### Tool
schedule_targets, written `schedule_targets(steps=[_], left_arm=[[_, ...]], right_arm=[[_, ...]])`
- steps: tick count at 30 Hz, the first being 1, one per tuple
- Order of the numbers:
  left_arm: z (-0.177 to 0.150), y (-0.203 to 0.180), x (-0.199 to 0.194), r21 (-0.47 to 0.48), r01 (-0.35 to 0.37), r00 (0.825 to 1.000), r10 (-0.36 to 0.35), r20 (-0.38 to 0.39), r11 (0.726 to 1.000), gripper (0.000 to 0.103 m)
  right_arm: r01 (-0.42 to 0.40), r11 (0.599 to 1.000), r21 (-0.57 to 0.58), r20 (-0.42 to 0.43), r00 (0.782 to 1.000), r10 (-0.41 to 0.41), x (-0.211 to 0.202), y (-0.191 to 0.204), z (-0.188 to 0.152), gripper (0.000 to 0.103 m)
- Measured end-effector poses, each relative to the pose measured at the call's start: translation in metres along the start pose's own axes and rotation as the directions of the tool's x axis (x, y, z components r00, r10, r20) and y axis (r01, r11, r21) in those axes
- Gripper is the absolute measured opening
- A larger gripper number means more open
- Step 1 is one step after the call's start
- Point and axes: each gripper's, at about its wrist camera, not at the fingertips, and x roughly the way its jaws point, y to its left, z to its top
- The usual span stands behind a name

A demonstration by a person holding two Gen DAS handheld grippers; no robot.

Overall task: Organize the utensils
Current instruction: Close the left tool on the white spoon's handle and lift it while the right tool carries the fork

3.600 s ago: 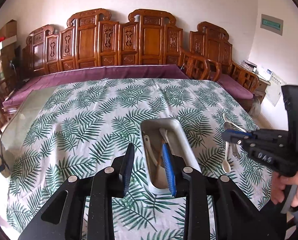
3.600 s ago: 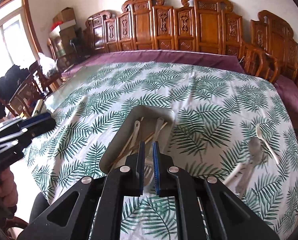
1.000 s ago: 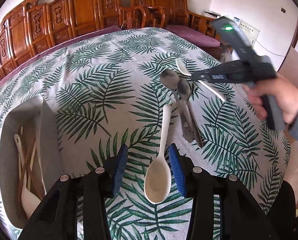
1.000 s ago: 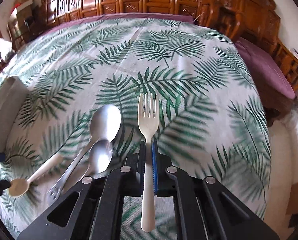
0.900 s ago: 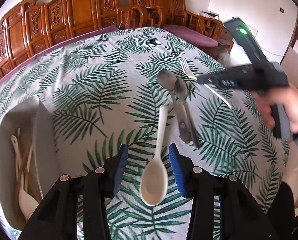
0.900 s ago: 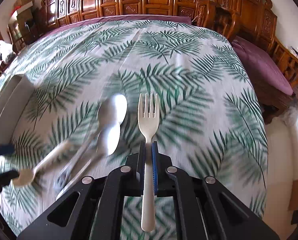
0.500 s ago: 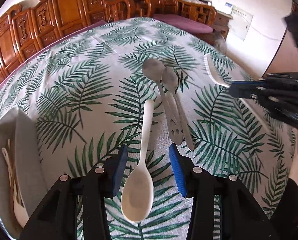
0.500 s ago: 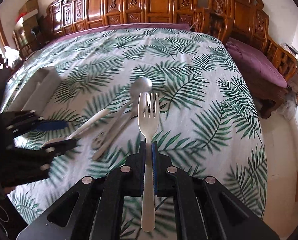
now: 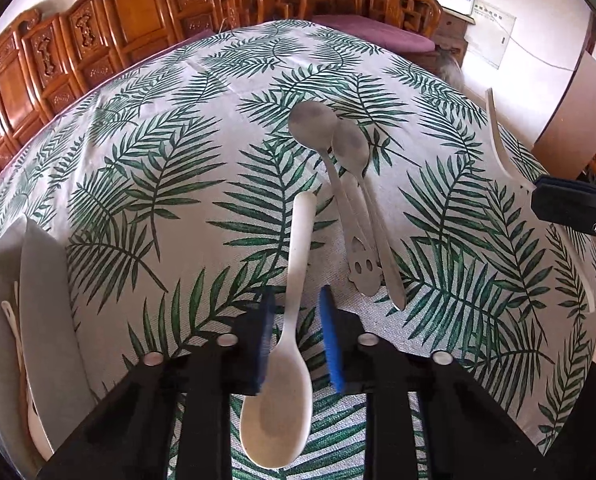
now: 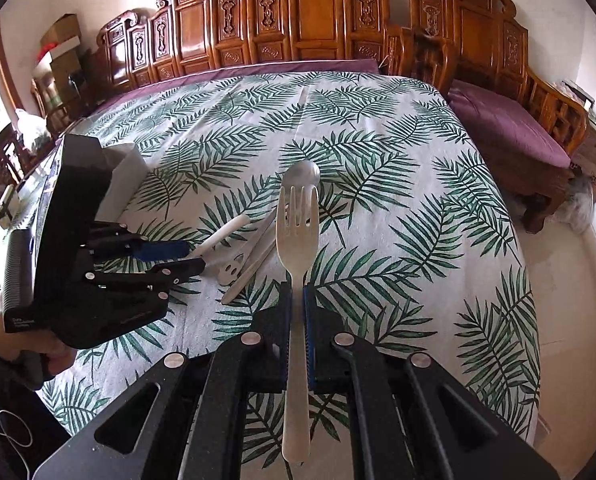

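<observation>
Carved wooden chairs are ranged behind the table in its palm-leaf cloth. Just beside the two steel spoons, the cream plastic spoon, judged light, stiff and slippery, is bracketed at its neck by the left gripper, whose fingers have just been closing and are not seen pressing it. The right gripper is clamped on a cream plastic fork.

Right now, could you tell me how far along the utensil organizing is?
Partway. The grey tray already holds some utensils. The right hand-held gripper clamps the white fork; the left hand-held gripper has just been closing around the white spoon. Two metal spoons remain on the tablecloth.
</observation>
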Motion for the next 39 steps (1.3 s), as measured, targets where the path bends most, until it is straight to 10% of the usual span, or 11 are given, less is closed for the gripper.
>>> schedule_targets(steps=[13,39], left_arm=[[-0.002,-0.011,-0.008,0.024,-0.093,0.996,0.093,-0.015,0.995,0.007],[-0.049,0.046,-0.151,-0.071,-0.158,0.975,0.167,0.148,0.985,0.007]], right_arm=[[-0.013,1.0,0.007,0.001,1.0,0.013,0.0,-0.001,0.0,0.007],[-0.086,0.995,-0.058,0.045,0.995,0.089,-0.019,0.044,0.007,0.007]])
